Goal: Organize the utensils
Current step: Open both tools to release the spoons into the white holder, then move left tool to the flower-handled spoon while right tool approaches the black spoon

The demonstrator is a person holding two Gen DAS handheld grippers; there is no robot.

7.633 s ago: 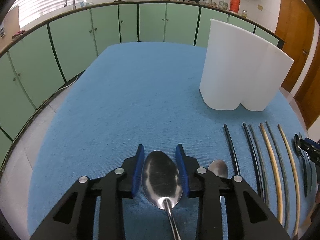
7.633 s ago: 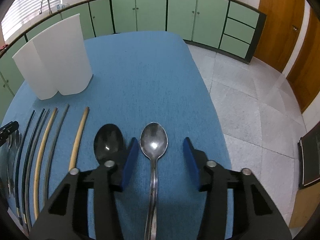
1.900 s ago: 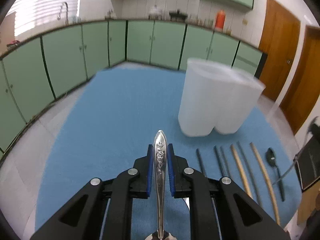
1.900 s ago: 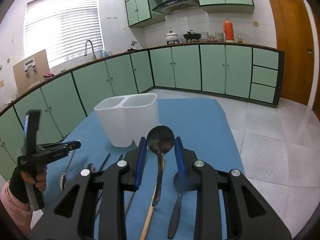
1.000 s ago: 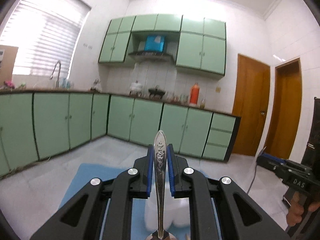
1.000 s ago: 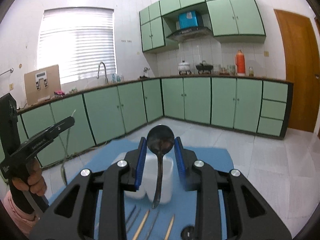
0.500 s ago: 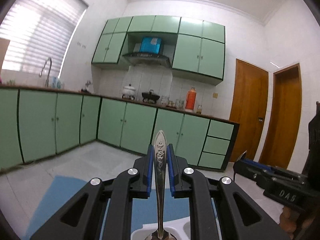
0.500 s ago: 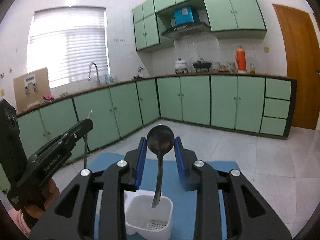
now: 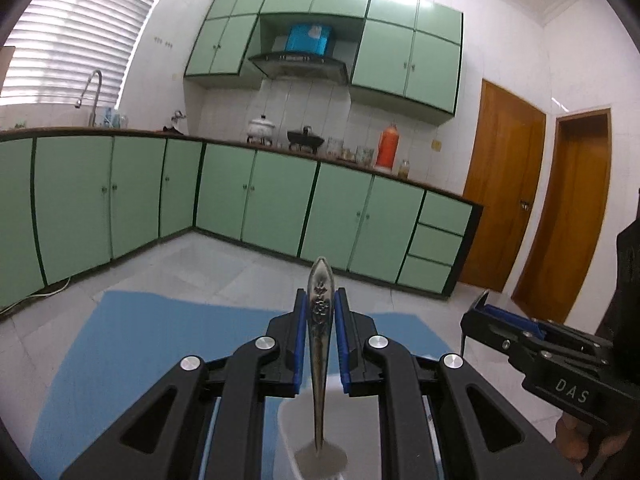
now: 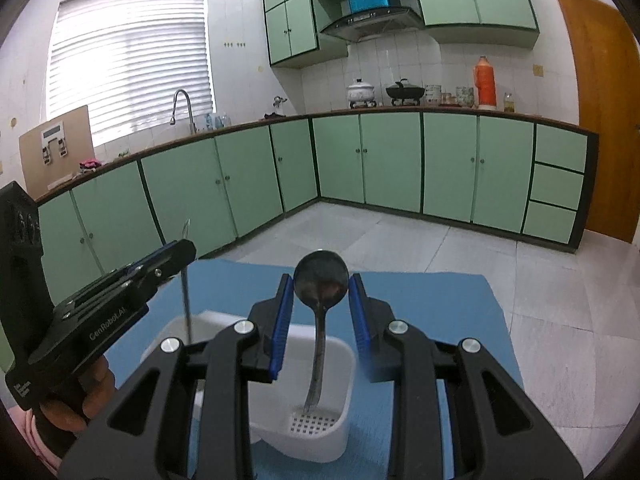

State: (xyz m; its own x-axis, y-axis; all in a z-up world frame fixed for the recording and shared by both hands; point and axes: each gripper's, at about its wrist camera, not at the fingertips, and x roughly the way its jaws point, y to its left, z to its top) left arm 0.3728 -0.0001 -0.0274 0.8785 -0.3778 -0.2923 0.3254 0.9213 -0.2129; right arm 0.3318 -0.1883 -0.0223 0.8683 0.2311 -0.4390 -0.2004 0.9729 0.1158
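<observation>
Above white holder [image 10: 340,364], both grippers pinch spoons between fingers; dark spoon [image 10: 320,280] dangles crooked, handle may snag holder rim; silver spoon [image 9: 319,320] hangs straight.

Left gripper [image 9: 320,336] fingers [image 9: 299,340] clamp spoon [image 9: 319,344] above holder [image 9: 288,436].

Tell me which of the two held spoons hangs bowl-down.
The left gripper's silver spoon: patterned handle tip up, bowl below. The right gripper's dark spoon is clamped bowl-up.
</observation>
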